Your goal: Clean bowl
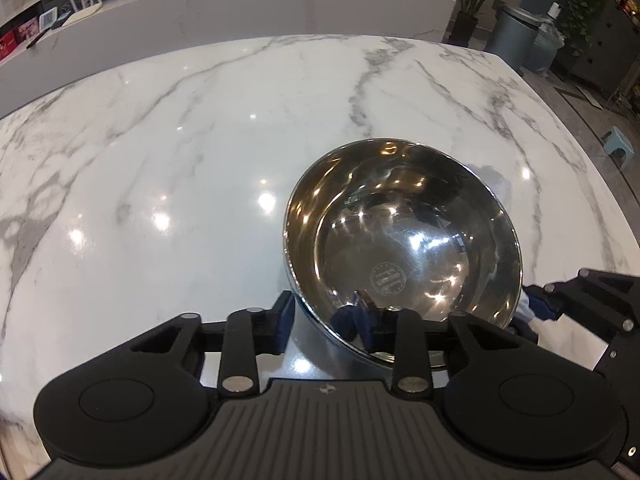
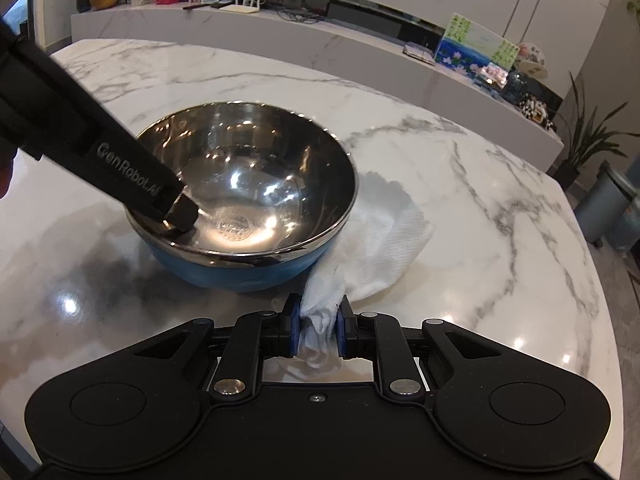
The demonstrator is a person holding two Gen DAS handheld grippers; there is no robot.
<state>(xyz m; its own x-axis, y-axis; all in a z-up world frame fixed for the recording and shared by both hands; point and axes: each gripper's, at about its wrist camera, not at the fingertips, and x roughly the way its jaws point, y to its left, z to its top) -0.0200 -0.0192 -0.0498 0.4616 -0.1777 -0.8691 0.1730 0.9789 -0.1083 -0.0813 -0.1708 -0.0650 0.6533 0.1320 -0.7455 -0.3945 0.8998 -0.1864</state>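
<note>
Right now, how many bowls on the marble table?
1. The steel bowl sits on the table, left claw straddling its near rim, white cloth against its right side.

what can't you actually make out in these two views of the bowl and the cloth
- Bowl stamp: both views, too small and glare-washed to read.
- Left gripper grip on the rim: left wrist view, the inner finger merges with its reflection; right wrist view shows one finger inside only.
- Cloth: right wrist view, the bowl hides its far part; pinched in the right gripper.
- Bowl's underside: hidden in both views.
</note>
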